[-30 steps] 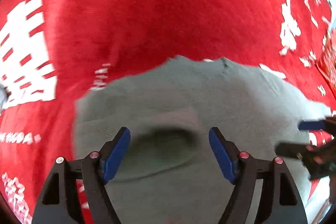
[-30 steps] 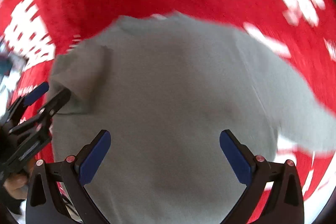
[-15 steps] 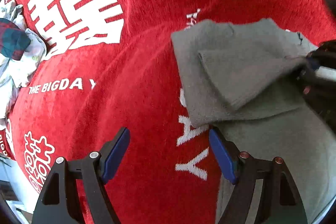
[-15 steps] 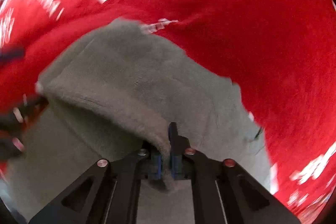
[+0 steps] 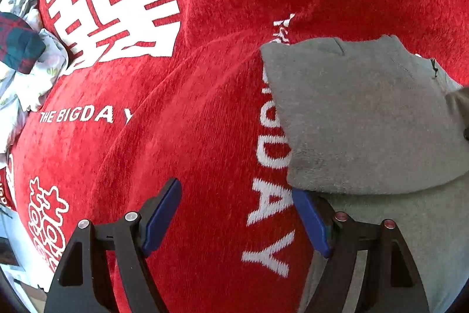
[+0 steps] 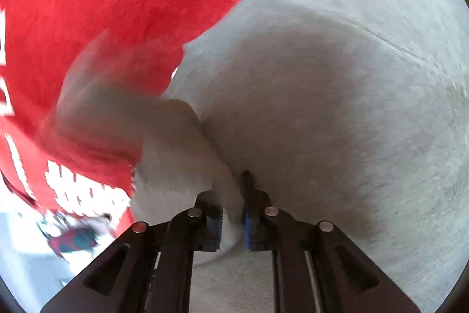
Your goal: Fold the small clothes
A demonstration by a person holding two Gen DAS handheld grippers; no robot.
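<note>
A small grey fleece garment (image 5: 366, 113) lies on a red cloth with white lettering (image 5: 205, 122), with one flap folded over its body. My left gripper (image 5: 236, 188) hangs open over the red cloth with nothing between its fingers. Its right finger (image 5: 310, 225) stands at the garment's left edge. In the right wrist view, my right gripper (image 6: 231, 189) has a fold of the grey garment (image 6: 337, 107) between its narrow jaws, which are opening. The cloth hides the left fingertip.
A pile of other small clothes (image 5: 23, 55), white print and dark plaid, lies at the red cloth's left edge. It shows blurred low on the left in the right wrist view (image 6: 73, 239). The red cloth (image 6: 117, 5) stretches beyond the garment.
My left gripper shifted from over the grey garment to the red cloth beside it. My right gripper shut on a fold of the garment and carried it across. The flap now lies folded over.
</note>
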